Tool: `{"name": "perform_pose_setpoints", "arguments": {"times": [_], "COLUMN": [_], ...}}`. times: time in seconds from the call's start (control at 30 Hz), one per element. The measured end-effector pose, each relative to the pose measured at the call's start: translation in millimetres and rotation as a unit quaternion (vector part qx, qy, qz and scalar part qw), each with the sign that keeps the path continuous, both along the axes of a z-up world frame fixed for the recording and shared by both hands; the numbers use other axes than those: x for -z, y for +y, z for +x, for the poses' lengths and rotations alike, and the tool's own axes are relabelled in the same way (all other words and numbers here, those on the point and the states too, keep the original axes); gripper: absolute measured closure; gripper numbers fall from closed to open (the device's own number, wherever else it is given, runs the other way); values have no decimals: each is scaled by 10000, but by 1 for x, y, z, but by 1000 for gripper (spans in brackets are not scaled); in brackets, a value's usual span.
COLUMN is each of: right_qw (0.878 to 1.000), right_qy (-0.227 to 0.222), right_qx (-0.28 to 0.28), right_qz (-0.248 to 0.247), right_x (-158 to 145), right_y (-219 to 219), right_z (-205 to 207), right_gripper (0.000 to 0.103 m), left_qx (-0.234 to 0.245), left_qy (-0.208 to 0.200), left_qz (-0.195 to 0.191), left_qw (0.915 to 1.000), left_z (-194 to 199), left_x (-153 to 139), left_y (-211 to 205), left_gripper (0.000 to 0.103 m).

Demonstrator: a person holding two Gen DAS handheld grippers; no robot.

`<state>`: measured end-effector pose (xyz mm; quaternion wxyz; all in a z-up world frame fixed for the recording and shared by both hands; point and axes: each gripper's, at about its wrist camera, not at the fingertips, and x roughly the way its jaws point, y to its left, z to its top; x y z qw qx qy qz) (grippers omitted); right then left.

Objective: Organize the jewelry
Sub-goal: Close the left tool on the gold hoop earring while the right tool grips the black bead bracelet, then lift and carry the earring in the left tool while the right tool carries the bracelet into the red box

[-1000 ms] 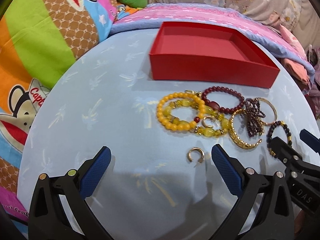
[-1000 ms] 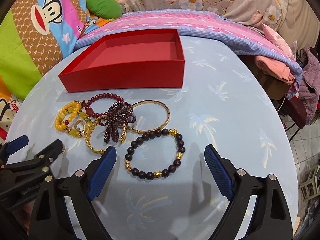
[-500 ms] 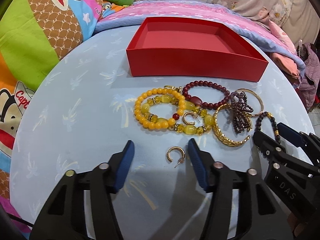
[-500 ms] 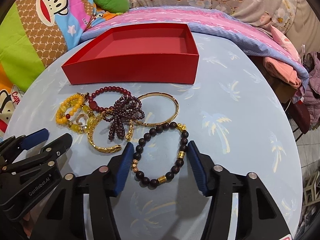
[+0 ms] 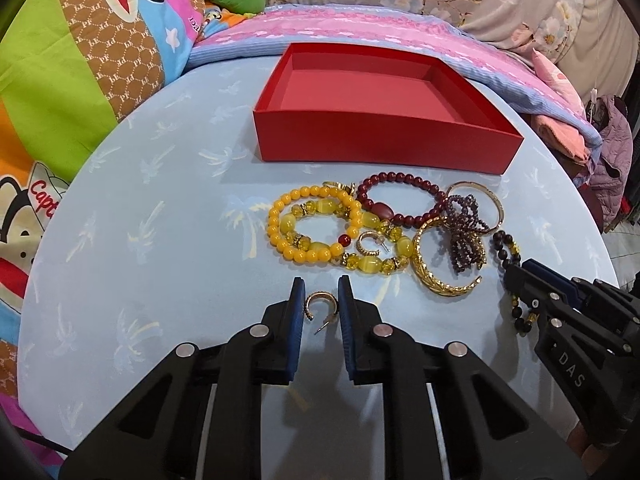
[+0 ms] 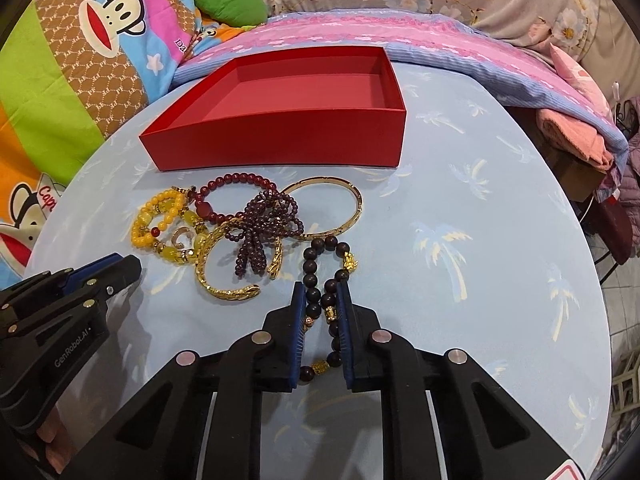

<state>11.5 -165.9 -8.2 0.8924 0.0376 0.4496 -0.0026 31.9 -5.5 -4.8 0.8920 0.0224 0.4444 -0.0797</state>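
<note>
Left gripper [image 5: 321, 294] pinching earring [image 5: 321, 305]; right gripper [image 6: 321, 298] squeezing dark bracelet [image 6: 325, 280].

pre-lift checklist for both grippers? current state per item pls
1. Left gripper on the gold hoop earring: jaws have just been closing, pads flank it and look to touch; firm pinch cannot tell.
2. Right gripper on the dark bead bracelet: jaws just closed, both strands squeezed between the pads; ok.
3. Bracelet free of the pile: its far end lies close to the thin gold bangle; cannot tell.
4. Red box open and empty; ok.
5. Earring clear of the yellow bead bracelets: lies apart from them; ok.
6. Grippers apart from each other; ok.
</note>
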Motion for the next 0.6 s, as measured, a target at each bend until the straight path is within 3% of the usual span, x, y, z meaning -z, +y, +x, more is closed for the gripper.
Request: {"name": "perform_pose_setpoints", "arguments": {"times": [0.03,0.27,0.6], "right_qw": [10000,9996,9998], "right_qy": [-37,-227,-179], "right_qx": [-21,-112,46], "right_qz": [1,-115,46], "right_x": [-3,-18,-17], "right_y": [1,5,-11], "right_z": [-1,-10,-14], "right_gripper": [102,102,102], "left_qx": [-9,-58,-180], "left_qy": [-30,-222,-185], "left_qz": [21,89,71], "left_qw": [10000,9997,9996], "left_z": [-1,-7,-10], "left_x": [-2,-18,-18], "left_y": [0,2,16], "left_gripper": [87,87,87]}}
